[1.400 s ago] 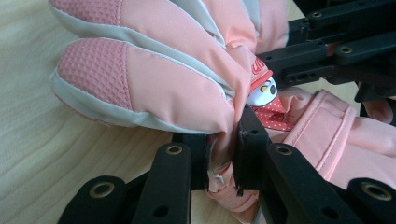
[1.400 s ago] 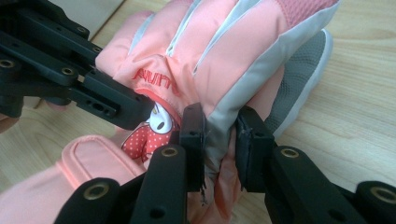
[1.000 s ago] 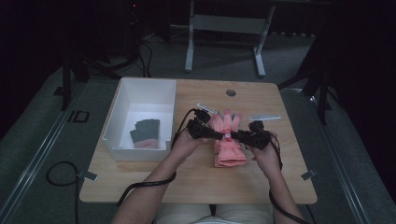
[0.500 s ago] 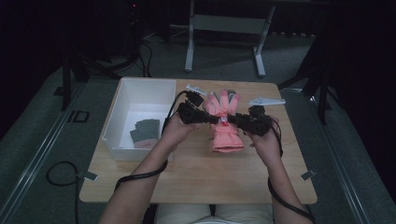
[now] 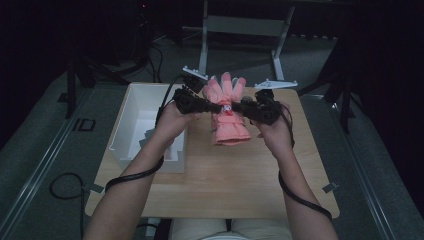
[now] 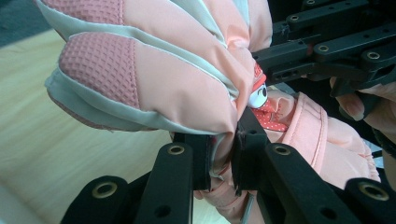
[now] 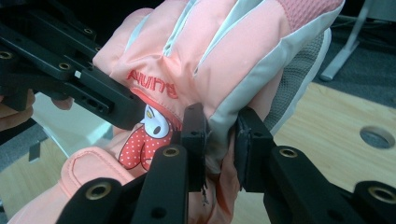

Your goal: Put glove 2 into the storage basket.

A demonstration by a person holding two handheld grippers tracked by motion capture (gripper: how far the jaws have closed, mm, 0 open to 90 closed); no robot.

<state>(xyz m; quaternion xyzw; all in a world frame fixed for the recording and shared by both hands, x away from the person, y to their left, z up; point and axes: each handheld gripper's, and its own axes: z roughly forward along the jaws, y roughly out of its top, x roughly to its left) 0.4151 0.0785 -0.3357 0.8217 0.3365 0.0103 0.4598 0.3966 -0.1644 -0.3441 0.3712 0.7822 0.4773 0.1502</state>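
A pink padded glove (image 5: 228, 114) with grey trim and a small cartoon patch hangs in the air above the wooden table (image 5: 235, 175), fingers pointing away from me and cuff toward me. My left gripper (image 5: 216, 107) is shut on the glove's left side at the wrist. In the left gripper view the glove (image 6: 154, 79) bulges over my left gripper (image 6: 220, 158), whose jaws pinch a fold of fabric. My right gripper (image 5: 238, 108) is shut on the glove's right side. The right gripper view shows the glove (image 7: 224, 60) pinched by my right gripper (image 7: 219, 140) beside the patch.
A white bin (image 5: 131, 107) stands at the table's left, under my left forearm, with dark folded items (image 5: 150, 135) inside. A hole (image 7: 376, 137) is set in the tabletop at the far side. Metal stand legs (image 5: 245, 25) rise beyond the table.
Both hands have lifted the glove up off the table and carried it away from me. The glove now hangs free between the two grippers, with the grips unchanged.
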